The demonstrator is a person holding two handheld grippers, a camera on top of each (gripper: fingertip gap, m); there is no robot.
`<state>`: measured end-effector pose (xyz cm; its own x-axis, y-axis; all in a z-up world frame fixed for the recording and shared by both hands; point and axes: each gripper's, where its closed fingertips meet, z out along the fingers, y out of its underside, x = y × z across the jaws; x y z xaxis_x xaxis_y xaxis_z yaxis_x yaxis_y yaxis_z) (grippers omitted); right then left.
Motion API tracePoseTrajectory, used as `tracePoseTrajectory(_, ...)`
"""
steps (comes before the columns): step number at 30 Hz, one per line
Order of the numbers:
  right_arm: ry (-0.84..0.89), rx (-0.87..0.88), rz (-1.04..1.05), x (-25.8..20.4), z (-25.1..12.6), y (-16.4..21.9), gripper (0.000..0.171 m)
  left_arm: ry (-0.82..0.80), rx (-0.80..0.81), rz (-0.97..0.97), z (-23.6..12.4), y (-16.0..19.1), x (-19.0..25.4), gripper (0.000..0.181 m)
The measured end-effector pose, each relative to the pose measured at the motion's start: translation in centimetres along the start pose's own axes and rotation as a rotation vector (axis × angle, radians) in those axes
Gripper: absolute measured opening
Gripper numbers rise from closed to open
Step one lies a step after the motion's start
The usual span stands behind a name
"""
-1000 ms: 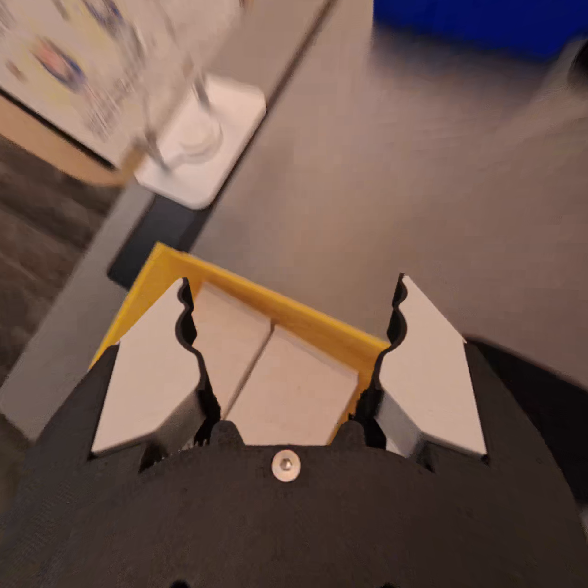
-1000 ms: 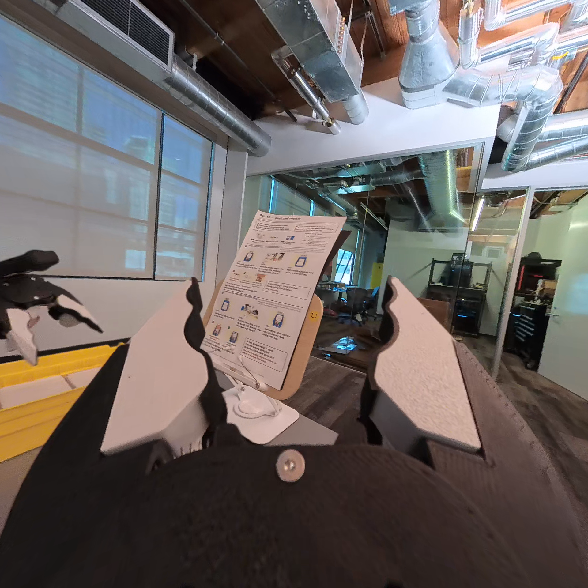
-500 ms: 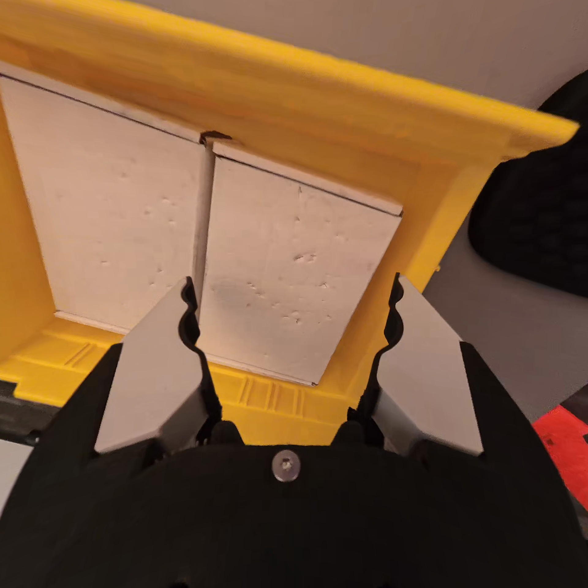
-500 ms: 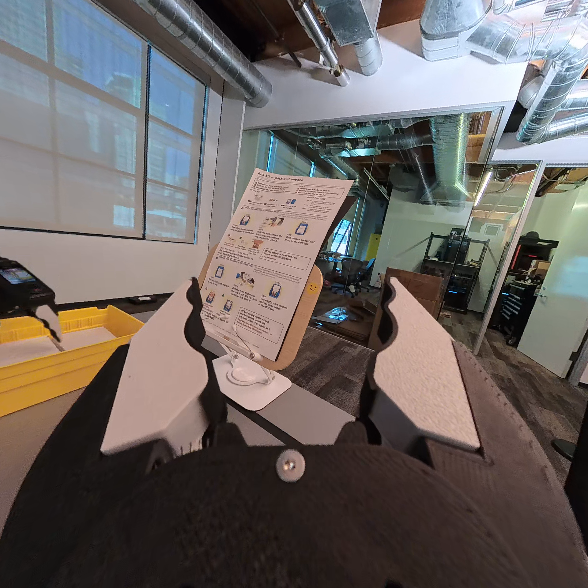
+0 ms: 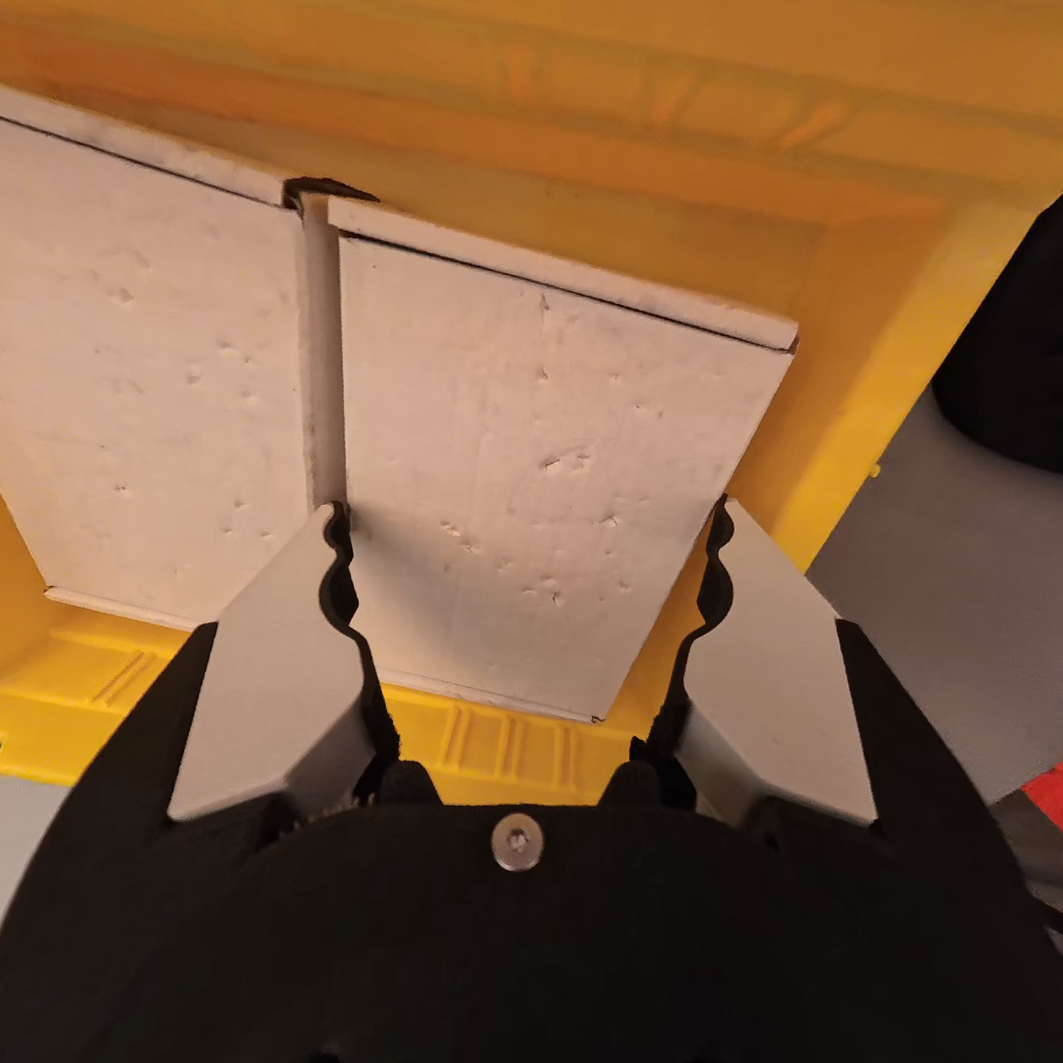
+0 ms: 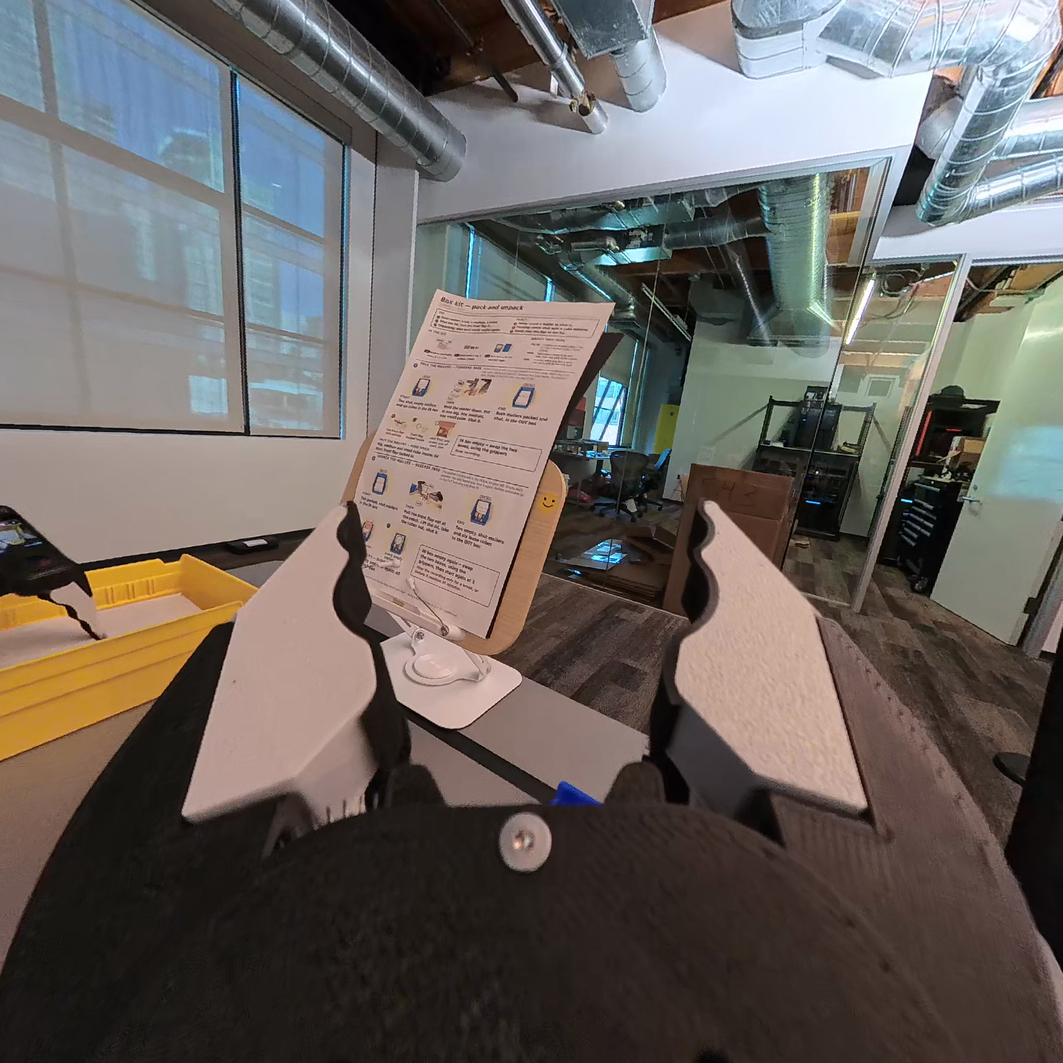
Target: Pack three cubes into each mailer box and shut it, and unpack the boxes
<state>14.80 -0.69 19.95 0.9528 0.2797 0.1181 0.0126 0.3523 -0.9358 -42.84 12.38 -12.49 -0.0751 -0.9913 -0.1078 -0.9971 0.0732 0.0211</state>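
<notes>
over the right-hand end of the yellow bin [image 5: 661, 172], the left gripper [image 5: 526, 512] is hanging with jaws spread, straddling the right mailer box [image 5: 546, 460]. it should be closing squarely on the box's side edges, i judge. the right gripper [image 6: 526, 512] is idling, jaws apart and empty.

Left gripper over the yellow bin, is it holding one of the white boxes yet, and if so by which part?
Nothing is held. The left gripper is open, its fingers straddling the right-hand mailer box in the yellow bin.

Open-plan office: glass partitions [image 6: 748, 402], exposed ceiling ducts [image 6: 794, 259], desk chairs [image 6: 627, 477], carpet-tile floor [image 6: 863, 661].
</notes>
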Motion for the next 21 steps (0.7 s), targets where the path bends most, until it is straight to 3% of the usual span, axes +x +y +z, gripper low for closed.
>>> tracePoseTrajectory(21,0.072,-0.129,-0.174,-0.1,1.0,1.9,0.110,-0.109,-0.068,0.081,1.1,0.5,-0.3,0.125)
